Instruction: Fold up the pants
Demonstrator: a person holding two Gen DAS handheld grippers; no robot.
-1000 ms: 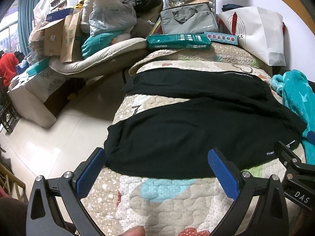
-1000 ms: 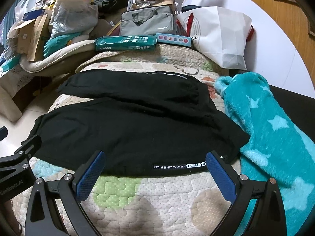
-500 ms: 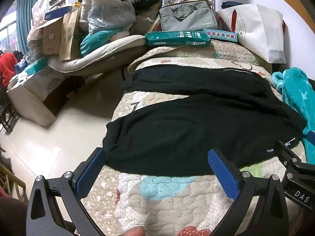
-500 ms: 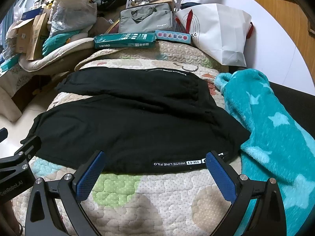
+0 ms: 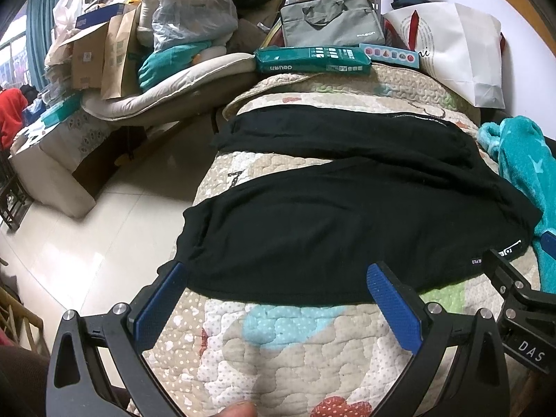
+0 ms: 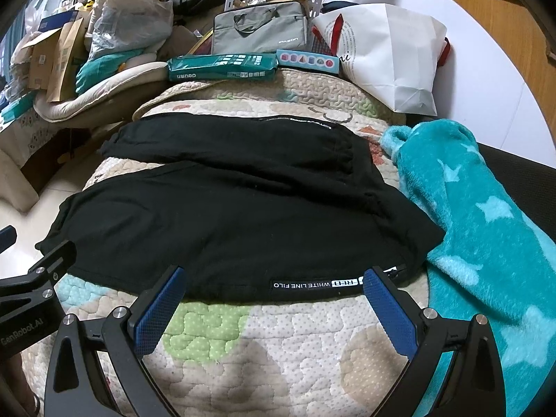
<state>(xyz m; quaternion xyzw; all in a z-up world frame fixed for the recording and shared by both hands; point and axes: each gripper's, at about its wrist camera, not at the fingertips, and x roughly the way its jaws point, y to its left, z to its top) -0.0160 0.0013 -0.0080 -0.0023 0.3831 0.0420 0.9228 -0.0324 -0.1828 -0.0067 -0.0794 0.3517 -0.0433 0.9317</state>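
Note:
Black pants [image 5: 347, 215] lie spread flat on a patterned quilt [image 5: 278, 347], legs pointing left, waistband at the right with white lettering [image 6: 319, 283]. They also show in the right wrist view [image 6: 236, 215]. My left gripper [image 5: 278, 274] is open, its blue pads at the near hem of the near leg. My right gripper [image 6: 274, 278] is open, its pads at the near edge by the waistband lettering. Neither holds cloth.
A teal star blanket [image 6: 486, 226] lies right of the pants. A green box [image 5: 312, 59], grey bag [image 5: 333, 21] and white paper bag [image 5: 462, 48] stand at the quilt's far end. Tiled floor [image 5: 87, 226] drops off on the left, with piled boxes and cushions beyond.
Both grippers have moved slightly forward, closer to the near edge of the pants. Both stay open.

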